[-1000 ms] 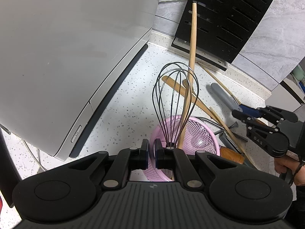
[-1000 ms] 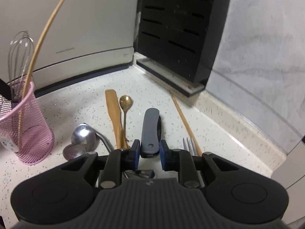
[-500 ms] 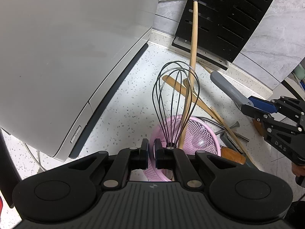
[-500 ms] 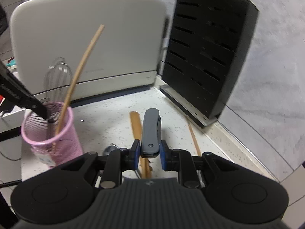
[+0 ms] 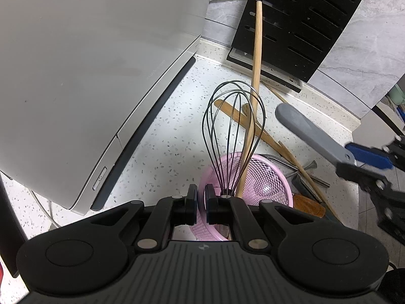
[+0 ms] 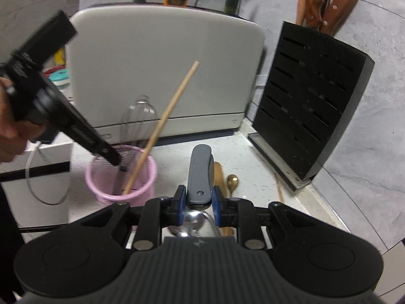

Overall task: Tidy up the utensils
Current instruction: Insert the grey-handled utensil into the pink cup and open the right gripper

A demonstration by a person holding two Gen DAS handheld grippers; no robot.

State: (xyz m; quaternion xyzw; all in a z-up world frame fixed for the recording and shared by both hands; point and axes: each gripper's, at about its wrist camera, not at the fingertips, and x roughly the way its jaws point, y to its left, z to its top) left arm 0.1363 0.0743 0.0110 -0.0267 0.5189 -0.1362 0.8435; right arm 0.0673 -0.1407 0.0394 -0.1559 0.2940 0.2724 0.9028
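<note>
My left gripper [image 5: 200, 204] has its fingers pinched together on the near rim of the pink mesh cup [image 5: 268, 185]. I judge this is to steady the light cup so it does not tip while another utensil goes in. The whisk [image 5: 234, 136] and a wooden stick [image 5: 254, 96] stand in the cup just beyond those fingers, the stick leaning away toward the black knife block [image 5: 298, 25].

My right gripper [image 6: 197, 202] has its fingers clamped on the grey-handled tool [image 6: 200, 174] near its pivot end, held clear of the table [image 6: 253, 162]. The tool's long axis runs straight forward from between the fingers, its free end pointing away and slightly up. The cup sits ahead and left of these fingers. Spoons and a wooden spatula lie below them, not yet sorted.
</note>
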